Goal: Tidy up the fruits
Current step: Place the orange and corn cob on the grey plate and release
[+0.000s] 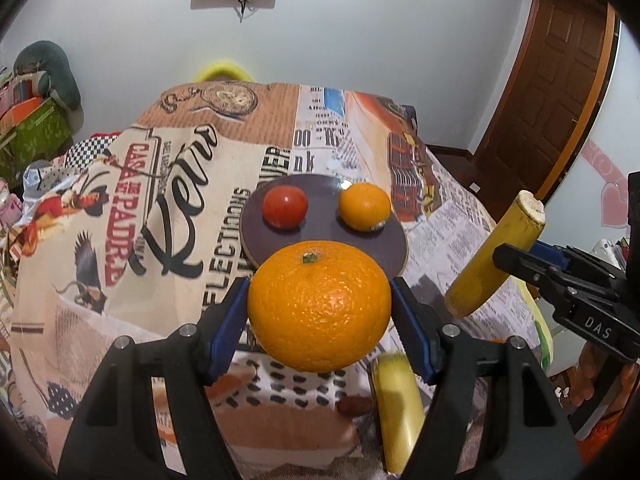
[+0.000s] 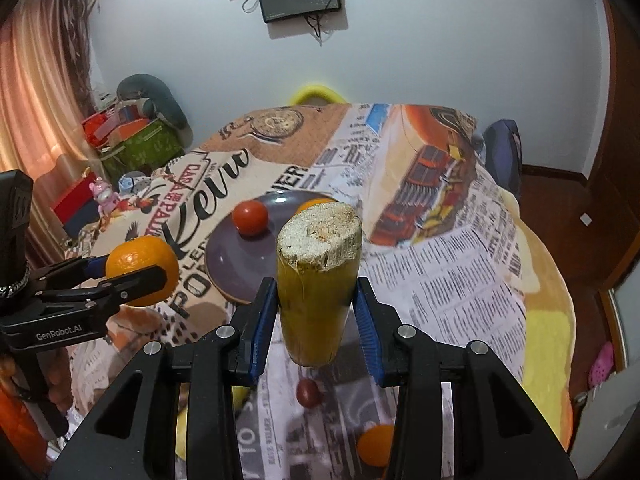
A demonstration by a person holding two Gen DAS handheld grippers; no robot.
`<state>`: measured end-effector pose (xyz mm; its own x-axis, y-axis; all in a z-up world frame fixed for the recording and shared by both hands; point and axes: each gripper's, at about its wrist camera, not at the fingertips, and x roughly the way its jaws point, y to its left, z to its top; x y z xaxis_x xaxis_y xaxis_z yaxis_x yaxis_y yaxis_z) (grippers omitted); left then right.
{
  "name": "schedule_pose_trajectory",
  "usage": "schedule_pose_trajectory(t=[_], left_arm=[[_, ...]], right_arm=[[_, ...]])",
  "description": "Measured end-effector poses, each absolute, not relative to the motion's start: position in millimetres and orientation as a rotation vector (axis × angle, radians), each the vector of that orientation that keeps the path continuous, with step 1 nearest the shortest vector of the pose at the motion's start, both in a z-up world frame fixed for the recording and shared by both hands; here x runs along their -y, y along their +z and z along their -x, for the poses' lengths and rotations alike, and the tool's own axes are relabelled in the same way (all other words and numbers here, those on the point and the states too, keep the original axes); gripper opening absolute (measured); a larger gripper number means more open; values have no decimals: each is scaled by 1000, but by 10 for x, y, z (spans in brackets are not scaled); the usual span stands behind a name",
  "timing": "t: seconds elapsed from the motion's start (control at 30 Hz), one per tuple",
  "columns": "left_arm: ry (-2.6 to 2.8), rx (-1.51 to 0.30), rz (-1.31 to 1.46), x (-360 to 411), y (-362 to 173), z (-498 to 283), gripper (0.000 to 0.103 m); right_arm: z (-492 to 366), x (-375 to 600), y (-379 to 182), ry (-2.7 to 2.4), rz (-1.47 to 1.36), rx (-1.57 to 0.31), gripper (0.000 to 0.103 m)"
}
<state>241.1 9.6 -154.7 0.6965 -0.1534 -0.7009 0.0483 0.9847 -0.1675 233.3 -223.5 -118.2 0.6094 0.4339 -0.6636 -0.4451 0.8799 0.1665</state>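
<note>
My left gripper (image 1: 320, 312) is shut on a large orange (image 1: 319, 306) and holds it above the table, just in front of a purple plate (image 1: 320, 236). The plate carries a red tomato (image 1: 285, 207) and a small orange (image 1: 365, 207). My right gripper (image 2: 316, 312) is shut on a yellow corn cob (image 2: 316, 280), cut end up, to the right of the plate (image 2: 236, 264). The corn cob (image 1: 492, 256) and right gripper (image 1: 516, 260) also show in the left wrist view. The left gripper (image 2: 132, 276) with its orange (image 2: 140, 270) shows in the right wrist view.
The table wears a printed newspaper-pattern cloth (image 1: 180, 184). Below the grippers lie a yellow fruit (image 1: 398, 404), a dark red fruit (image 2: 308, 393) and another orange (image 2: 376, 445). Boxes and clutter (image 2: 132, 140) stand at the left; a wooden door (image 1: 548, 92) is at the right.
</note>
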Motion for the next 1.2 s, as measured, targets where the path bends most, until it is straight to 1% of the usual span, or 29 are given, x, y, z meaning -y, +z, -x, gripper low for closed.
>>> schedule_pose_trajectory(t=[0.43,0.87,1.2], left_arm=[[-80,-786,151,-233,-1589,-2774,69],[-57,-861,211,-413,-1931,-3281,69],[-75,-924,231,-395,-2159,-3467,69]], right_arm=[[-2567,1949,-1171,568,37,-757,36],[-2903,1623,-1403,629,76,-816,36],[-3117,1520,-1554,654,75,-845,36]])
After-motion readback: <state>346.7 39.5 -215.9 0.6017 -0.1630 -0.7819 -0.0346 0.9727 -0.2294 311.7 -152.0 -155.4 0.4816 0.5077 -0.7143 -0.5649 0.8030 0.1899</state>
